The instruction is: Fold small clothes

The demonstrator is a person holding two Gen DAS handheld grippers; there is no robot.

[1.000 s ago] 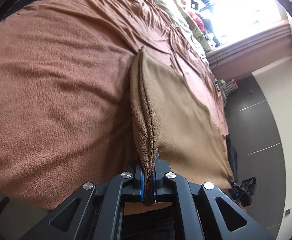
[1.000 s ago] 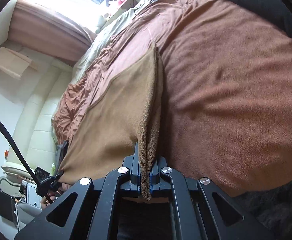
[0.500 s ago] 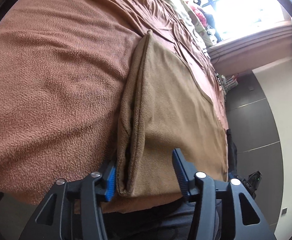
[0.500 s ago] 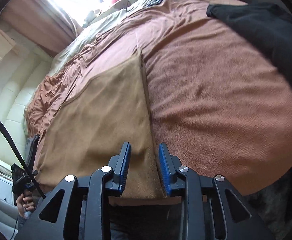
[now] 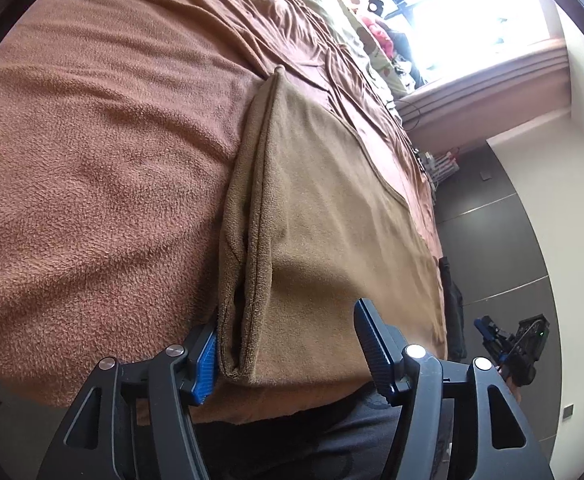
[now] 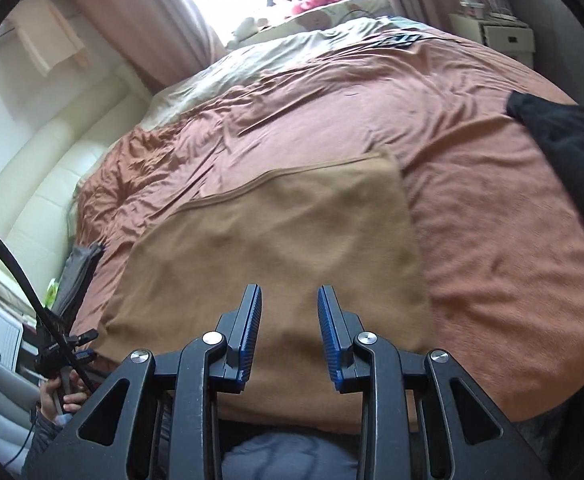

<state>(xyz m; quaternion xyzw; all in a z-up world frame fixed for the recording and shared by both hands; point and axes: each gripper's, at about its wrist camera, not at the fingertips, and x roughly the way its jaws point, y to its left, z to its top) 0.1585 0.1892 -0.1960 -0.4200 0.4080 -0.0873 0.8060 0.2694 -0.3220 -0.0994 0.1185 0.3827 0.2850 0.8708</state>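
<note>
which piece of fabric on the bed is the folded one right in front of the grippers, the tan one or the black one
The tan cloth: it lies folded flat directly ahead of both open grippers, while the black garment sits off at the bed's right edge.

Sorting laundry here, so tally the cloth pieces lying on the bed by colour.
Tan: 1, the folded cloth
Black: 1, the garment at the bed's right edge
Total: 2

Folded tan fleece cloth (image 5: 332, 220) lying flat on brown bed blanket (image 5: 92, 160), layered edge facing left. Left gripper (image 5: 288, 354): jaws spread wide, straddling the cloth's near corner.
</note>
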